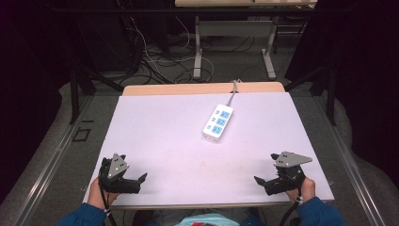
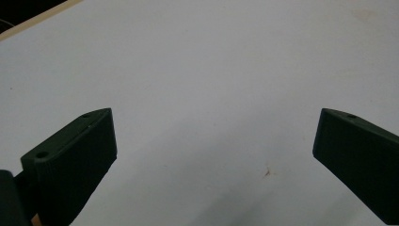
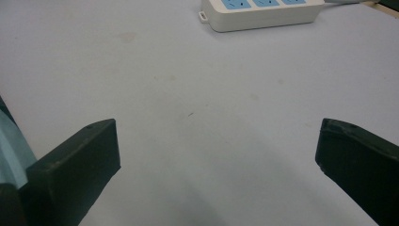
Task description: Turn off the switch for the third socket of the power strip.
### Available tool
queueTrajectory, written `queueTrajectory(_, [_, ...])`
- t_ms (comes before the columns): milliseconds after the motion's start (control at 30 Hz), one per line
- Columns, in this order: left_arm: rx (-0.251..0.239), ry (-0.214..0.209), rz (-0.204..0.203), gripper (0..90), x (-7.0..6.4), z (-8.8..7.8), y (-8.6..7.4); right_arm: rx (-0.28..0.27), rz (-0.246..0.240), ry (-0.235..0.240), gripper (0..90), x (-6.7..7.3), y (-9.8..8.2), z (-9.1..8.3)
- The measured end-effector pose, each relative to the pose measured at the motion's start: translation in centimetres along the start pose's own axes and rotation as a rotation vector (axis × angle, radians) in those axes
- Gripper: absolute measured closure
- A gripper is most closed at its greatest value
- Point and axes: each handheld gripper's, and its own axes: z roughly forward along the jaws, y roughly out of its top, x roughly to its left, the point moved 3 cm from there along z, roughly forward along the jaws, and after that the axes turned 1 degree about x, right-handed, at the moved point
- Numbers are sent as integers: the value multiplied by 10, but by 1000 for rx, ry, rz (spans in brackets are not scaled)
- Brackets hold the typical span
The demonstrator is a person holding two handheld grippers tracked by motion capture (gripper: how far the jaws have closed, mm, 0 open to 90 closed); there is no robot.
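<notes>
A white power strip with blue sockets lies on the white table mat, right of centre, its grey cord running off the far edge. In the right gripper view the power strip sits at the top, well beyond the jaws. My left gripper rests near the front left corner of the mat, jaws wide apart, nothing between them. My right gripper rests near the front right corner, also open and empty. Bare mat lies between the left gripper's jaws and between the right gripper's jaws.
The wooden table edge shows beyond the mat's far side. Behind it stand desk legs and loose cables on the floor. Dark curtains flank both sides. Blue sleeves come in at the bottom.
</notes>
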Motion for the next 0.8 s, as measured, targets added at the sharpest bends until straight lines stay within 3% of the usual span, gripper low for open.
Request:
queueTrajectory(200, [1,-10,-12,1,-1,0,0,-10,-12,2,0,-1,1,0])
queueTrajectory(300, [5,-3,3,1,1,1,0,-18,1,-5,0,-1,1,1])
queueTrajectory(700, [9,-4,-21,1,1,2,-1,4,-3,5,0,-1,3,6])
queueTrajectory(800, [9,0,-11,1,2,2,-1,12,-12,13,0,0,4,8])
